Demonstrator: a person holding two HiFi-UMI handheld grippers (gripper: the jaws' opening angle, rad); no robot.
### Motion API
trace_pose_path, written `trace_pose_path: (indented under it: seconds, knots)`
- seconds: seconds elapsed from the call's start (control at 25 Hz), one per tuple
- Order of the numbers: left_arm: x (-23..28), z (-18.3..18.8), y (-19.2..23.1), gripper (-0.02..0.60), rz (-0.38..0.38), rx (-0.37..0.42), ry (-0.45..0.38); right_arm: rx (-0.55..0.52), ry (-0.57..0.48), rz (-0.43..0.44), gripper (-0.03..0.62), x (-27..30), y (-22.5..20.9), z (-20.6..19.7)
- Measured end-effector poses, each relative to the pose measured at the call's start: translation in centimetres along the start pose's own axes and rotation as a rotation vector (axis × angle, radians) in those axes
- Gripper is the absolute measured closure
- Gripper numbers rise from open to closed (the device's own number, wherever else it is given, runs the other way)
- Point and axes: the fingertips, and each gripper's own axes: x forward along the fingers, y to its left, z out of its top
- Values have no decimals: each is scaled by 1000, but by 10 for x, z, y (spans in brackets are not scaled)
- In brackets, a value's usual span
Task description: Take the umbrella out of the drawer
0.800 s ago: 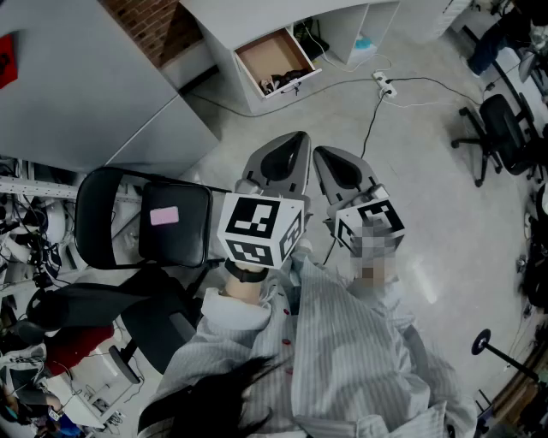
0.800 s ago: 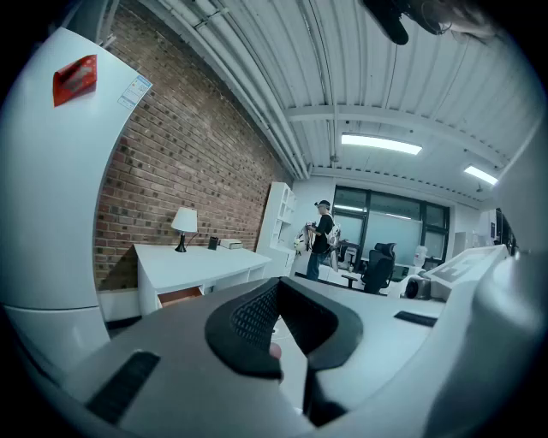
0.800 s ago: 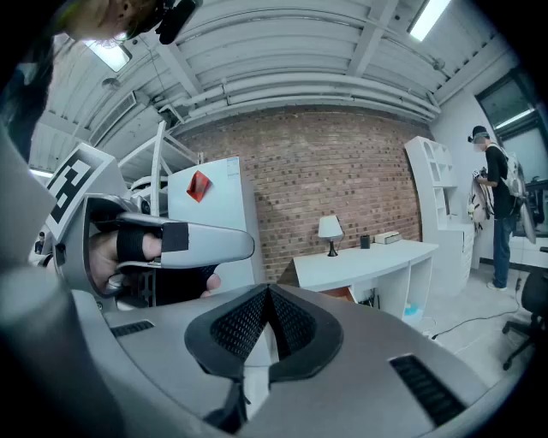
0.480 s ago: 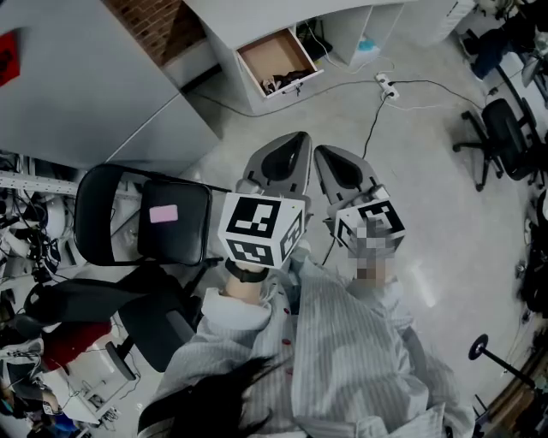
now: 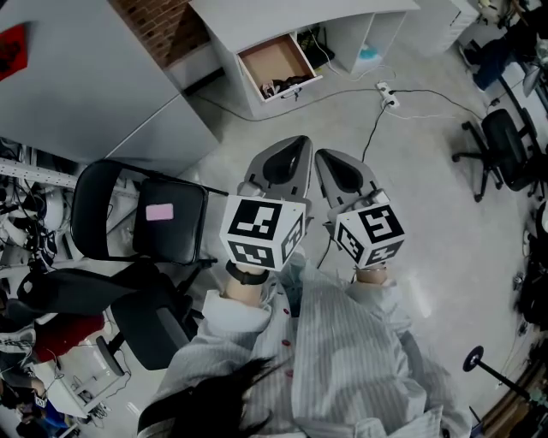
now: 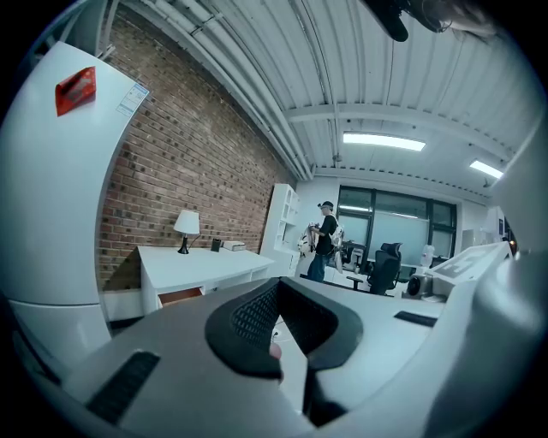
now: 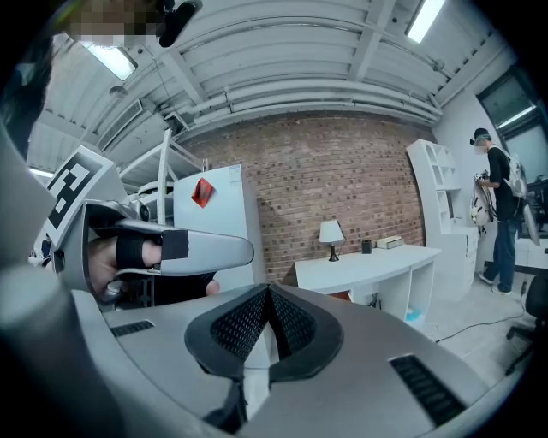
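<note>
My left gripper (image 5: 289,150) and right gripper (image 5: 332,164) are both pinched shut, empty — just pointed toward the open drawer (image 5: 272,58) at 12 o'clock, since I'm well short of it.

Drawer (image 5: 272,62): tan-brown inside
Desk (image 5: 257,17): white
Folding chair (image 5: 184,238): black, with a pink label (image 5: 160,212) on its seat
Shirt (image 5: 342,342): grey pinstripe
</note>
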Motion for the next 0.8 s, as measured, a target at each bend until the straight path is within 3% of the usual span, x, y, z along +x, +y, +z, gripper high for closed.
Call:
trace_pose_path:
  seconds: [0.4, 0.8]
  knots:
    - [25, -2, 4, 572, -25, -14, 9, 2, 10, -30, 559, 10, -24, -2]
    - [91, 19, 79, 572, -66, -13, 23, 13, 32, -79, 559, 99, -60, 11]
